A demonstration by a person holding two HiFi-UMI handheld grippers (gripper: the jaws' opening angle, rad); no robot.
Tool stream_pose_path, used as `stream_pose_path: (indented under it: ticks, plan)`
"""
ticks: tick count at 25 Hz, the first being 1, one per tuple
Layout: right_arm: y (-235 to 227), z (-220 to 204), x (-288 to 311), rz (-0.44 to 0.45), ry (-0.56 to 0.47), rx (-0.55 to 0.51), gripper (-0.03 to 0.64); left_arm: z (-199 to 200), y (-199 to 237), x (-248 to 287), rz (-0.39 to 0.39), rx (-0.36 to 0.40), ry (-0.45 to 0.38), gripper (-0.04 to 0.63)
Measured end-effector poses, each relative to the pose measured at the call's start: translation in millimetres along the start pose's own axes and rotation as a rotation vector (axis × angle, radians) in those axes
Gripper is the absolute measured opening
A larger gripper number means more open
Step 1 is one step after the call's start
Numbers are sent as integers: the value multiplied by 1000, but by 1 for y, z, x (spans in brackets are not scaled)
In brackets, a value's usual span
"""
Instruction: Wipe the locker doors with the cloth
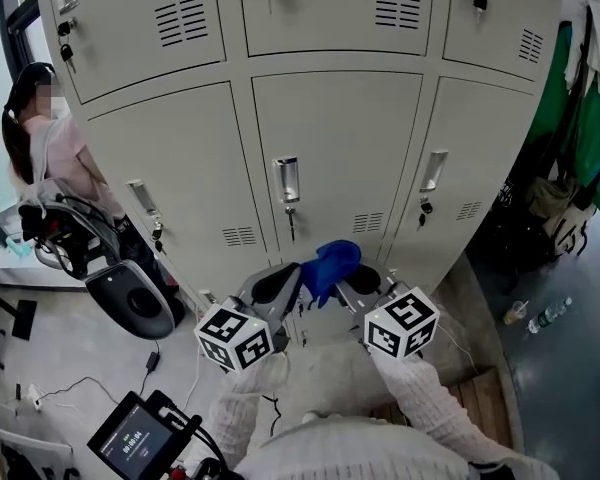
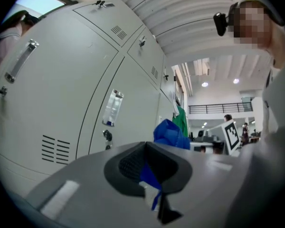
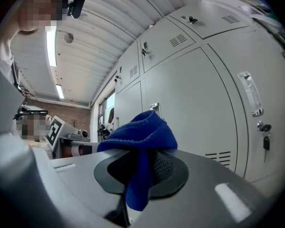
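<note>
Currently both hand-held grippers are holding the cloth [image 1: 332,263] up before the lockers [image 1: 180,158]. The left hand-held gripper [image 1: 283,286] is gripping only a thin edge of it: in the left gripper view its jaws are sitting closed on a narrow blue strip, while the bulk of the cloth [image 2: 170,134] is bunching just beyond them. The right hand-held gripper [image 1: 355,288] is clamping a thicker fold. In the right gripper view the cloth [image 3: 141,132] is mounding over the jaws, with a tail hanging down between them.

Seen from the head view, the cloth is hanging in front of the lower part of the lockers' middle door [image 1: 335,138], below its handle [image 1: 286,180] and the key [image 1: 291,224] dangling under it. Whether the cloth is touching the door cannot be told.

A person [image 1: 55,153] is standing at the lockers' left end. Green clothes [image 1: 580,108] are hanging to the lockers' right, and a bottle [image 1: 550,314] is lying on the floor [image 1: 570,388] below them.
</note>
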State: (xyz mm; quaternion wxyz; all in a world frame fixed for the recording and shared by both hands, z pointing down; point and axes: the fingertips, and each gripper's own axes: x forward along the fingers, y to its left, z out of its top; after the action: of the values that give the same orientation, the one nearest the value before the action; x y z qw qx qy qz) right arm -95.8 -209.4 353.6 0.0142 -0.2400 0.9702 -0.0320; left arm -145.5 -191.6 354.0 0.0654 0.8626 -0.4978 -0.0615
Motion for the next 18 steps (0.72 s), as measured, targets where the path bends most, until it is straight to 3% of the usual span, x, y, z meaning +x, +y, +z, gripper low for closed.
stream_pose_path:
  ticks: [6,12,18]
  plan:
    - [-17,59,36,19,-88,-81,46,59,31,17,17,82,-95,1]
    - [-23,146,74,18,-196,-181,47,140,40,34,8,206,-183,2]
    - [-18,220,100,37,-237,-215,47,213,42,42,20,285,-236,2]
